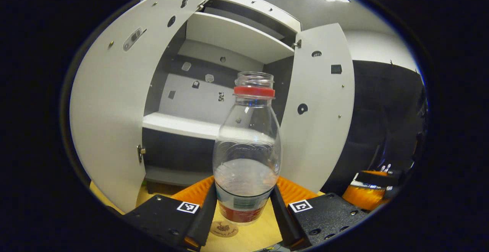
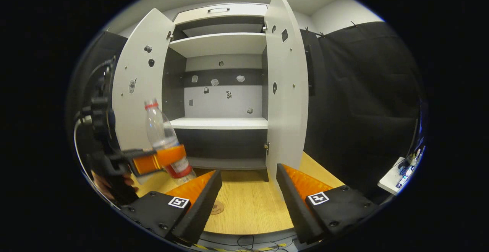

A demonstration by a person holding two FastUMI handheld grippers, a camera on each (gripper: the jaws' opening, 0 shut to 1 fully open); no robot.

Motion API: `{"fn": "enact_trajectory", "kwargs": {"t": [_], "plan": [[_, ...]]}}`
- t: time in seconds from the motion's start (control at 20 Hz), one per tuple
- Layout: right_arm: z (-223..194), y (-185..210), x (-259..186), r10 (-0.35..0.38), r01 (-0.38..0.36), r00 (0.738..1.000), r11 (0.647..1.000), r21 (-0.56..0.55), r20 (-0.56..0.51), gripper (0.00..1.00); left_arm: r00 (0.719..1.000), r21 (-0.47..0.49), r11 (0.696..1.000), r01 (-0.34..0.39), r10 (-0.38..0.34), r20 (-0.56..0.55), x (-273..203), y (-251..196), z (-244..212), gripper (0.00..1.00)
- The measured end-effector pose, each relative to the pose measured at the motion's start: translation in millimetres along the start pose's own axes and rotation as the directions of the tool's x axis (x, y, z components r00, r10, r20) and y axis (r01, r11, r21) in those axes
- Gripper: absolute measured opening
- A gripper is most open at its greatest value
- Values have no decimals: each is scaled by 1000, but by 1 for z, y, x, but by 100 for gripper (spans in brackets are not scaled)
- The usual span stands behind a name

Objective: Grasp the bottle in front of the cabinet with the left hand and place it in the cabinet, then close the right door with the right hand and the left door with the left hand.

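The left gripper (image 1: pixel 244 210) clamps the bottle (image 1: pixel 246 156) above the wooden table (image 2: pixel 244 206), before the open cabinet (image 2: pixel 223 87). The right gripper (image 2: pixel 248 198) gapes wide, empty. Black cloth (image 2: pixel 363 99) hangs right.

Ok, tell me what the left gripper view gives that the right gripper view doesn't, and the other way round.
Left gripper view: the bottle up close between the left gripper, jaws against both its sides, no cap above its red ring, and a round mark on the table beneath it.

Right gripper view: the right gripper with jaws apart on nothing, the cabinet's top panel with a handle, and the hand holding the left gripper, with the bottle tilted.

Both: the open cabinet with both doors swung out, bare shelves, and the wooden table.
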State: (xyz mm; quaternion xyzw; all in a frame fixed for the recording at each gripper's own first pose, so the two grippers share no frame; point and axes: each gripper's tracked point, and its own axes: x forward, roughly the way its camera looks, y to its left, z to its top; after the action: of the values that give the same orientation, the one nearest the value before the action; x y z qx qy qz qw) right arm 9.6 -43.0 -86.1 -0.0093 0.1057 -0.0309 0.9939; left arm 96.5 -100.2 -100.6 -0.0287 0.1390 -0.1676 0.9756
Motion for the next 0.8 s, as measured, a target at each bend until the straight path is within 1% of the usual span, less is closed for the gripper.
{"fn": "enact_trajectory", "kwargs": {"t": [0.1, 0.2, 0.35, 0.45, 0.5, 0.55, 0.65, 0.7, 0.8], "plan": [[4, -3, -2, -7, 7, 1000, 1000, 12, 14, 97, 1000, 34, 999, -9, 8, 25, 6, 4, 44, 71], [6, -11, -3, -25, 24, 999, 1000, 12, 31, 97, 1000, 23, 1000, 8, -8, 30, 23, 3, 76, 71], [6, -29, -8, -65, 65, 997, 998, 7, 43, 97, 999, 27, 1000, 16, -17, 52, 65, 6, 119, 71], [4, -43, -11, -98, 98, 994, 995, 4, 38, 97, 998, 39, 999, -6, 3, 70, 101, 13, 143, 71], [4, -51, -14, -118, 118, 992, 993, 5, 39, 100, 997, 44, 999, -22, 19, 75, 120, 17, 153, 72], [4, -58, -16, -137, 137, 990, 991, 6, 39, 97, 997, 50, 998, -37, 33, 73, 138, 23, 159, 71], [5, -73, -21, -177, 177, 983, 984, 7, 38, 97, 997, 68, 996, -61, 58, 49, 182, 32, 163, 71], [4, -80, -24, -194, 193, 980, 981, 11, 39, 97, 998, 80, 995, -57, 54, 36, 203, 35, 162, 71], [5, -93, -27, -227, 226, 973, 974, 31, 35, 96, 997, 122, 990, -77, 77, 6, 242, 44, 155, 72]]}}
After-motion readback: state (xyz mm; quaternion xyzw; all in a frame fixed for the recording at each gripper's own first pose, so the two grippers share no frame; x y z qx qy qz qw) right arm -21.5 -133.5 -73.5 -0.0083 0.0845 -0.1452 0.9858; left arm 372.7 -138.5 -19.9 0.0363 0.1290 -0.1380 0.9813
